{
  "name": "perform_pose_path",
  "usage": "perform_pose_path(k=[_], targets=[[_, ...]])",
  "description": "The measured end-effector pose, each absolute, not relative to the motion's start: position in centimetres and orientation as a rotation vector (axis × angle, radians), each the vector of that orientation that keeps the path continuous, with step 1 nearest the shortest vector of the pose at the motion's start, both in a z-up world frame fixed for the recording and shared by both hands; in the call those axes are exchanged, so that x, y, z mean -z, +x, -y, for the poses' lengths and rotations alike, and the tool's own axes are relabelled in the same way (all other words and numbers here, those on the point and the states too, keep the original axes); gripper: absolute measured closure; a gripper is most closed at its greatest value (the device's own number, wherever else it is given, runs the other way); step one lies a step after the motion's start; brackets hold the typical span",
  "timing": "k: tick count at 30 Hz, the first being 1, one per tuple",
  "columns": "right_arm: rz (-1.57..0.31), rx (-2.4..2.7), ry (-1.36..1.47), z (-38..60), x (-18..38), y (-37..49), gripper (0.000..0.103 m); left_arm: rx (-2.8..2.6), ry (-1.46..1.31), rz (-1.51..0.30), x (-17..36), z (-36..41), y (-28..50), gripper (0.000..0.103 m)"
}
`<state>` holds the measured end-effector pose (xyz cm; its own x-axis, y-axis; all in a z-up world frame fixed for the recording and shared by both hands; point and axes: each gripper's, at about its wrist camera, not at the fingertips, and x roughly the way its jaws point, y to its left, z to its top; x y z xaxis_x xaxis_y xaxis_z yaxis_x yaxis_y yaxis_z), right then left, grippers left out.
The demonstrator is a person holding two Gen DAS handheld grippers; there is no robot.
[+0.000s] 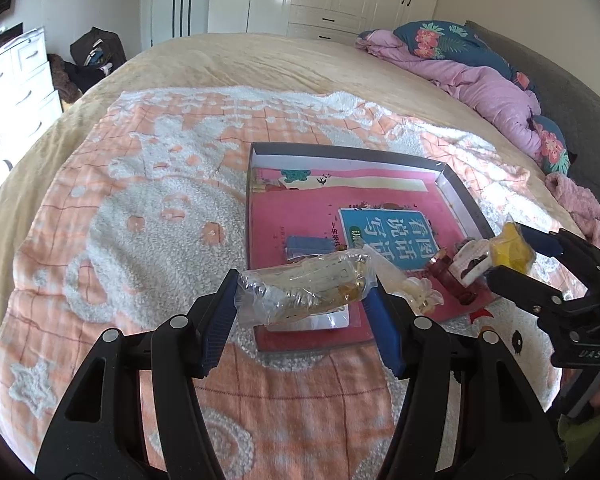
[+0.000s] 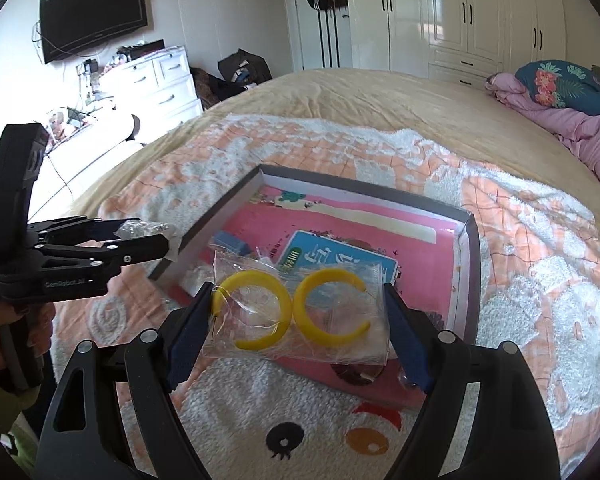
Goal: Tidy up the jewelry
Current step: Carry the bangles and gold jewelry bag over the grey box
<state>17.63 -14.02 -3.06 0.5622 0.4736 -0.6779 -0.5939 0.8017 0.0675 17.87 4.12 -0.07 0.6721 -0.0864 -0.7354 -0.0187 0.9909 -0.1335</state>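
Note:
My left gripper [image 1: 303, 285] is shut on a clear plastic bag of gold-coloured jewelry [image 1: 320, 280], held just above the near edge of a shallow dark-walled box [image 1: 352, 156]. My right gripper [image 2: 298, 293] is shut on a clear bag with two yellow hoop earrings [image 2: 340, 312], over the same box [image 2: 364, 184]. From the left wrist view, the right gripper [image 1: 508, 254] comes in from the right with its yellow packet [image 1: 514, 240]. The right wrist view has the left gripper [image 2: 156, 233] at the left, beside the box wall, with its bag [image 2: 140, 227].
A pink book [image 1: 300, 220] lines the box. On it lie a small blue box [image 1: 308, 245], a red piece [image 1: 444, 272], a white card with dark pieces [image 1: 472, 264] and a clear flower clip [image 1: 416, 292]. The box rests on an orange-and-white blanket [image 1: 140, 220] on a bed; a purple quilt [image 1: 492, 92] lies far right.

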Motion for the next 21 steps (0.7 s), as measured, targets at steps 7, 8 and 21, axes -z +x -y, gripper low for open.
perform_pose_path(k=[7,8,21], targets=[[-0.793,-0.622,-0.201,12.9,5.3,19.1,0.023,0.053,-0.134,-0.862,1.3,-4.0,19.0,0.050],[-0.795,-0.623,-0.204,12.7,5.5,19.1,0.023,0.056,-0.136,-0.863,1.4,-4.0,19.1,0.050],[-0.826,-0.627,-0.201,11.3,7.1,21.0,0.023,0.057,-0.132,-0.877,2.5,-4.3,20.2,0.050]])
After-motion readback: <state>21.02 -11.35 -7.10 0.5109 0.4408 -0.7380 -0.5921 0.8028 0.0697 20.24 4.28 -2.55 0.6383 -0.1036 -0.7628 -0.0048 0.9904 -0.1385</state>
